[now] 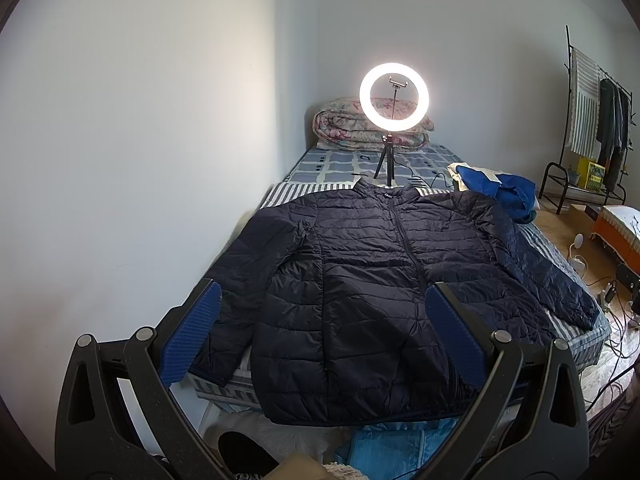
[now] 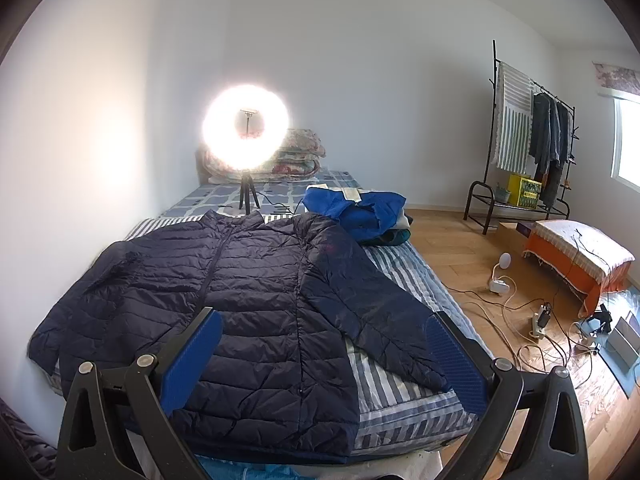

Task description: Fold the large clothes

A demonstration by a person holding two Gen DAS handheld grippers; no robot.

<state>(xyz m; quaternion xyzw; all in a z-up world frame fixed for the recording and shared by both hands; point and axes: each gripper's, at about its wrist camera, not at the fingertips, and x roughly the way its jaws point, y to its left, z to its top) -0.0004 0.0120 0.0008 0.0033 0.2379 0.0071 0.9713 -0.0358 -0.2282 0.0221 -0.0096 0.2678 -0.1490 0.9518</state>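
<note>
A dark navy quilted puffer jacket (image 1: 360, 280) lies flat, front up and zipped, on the striped bed (image 1: 560, 256), sleeves spread to both sides. It also shows in the right wrist view (image 2: 240, 296). My left gripper (image 1: 322, 332) is open and empty, held above the jacket's lower half. My right gripper (image 2: 324, 356) is open and empty, above the jacket's hem and its right sleeve (image 2: 372, 312). Neither gripper touches the jacket.
A lit ring light on a tripod (image 1: 394, 98) stands on the bed behind the collar. A blue garment pile (image 2: 356, 208) lies at the bed's right side. A folded quilt (image 1: 344, 128) is at the head. Clothes rack (image 2: 528, 136), orange stool (image 2: 580, 256) and floor cables (image 2: 536, 320) stand right.
</note>
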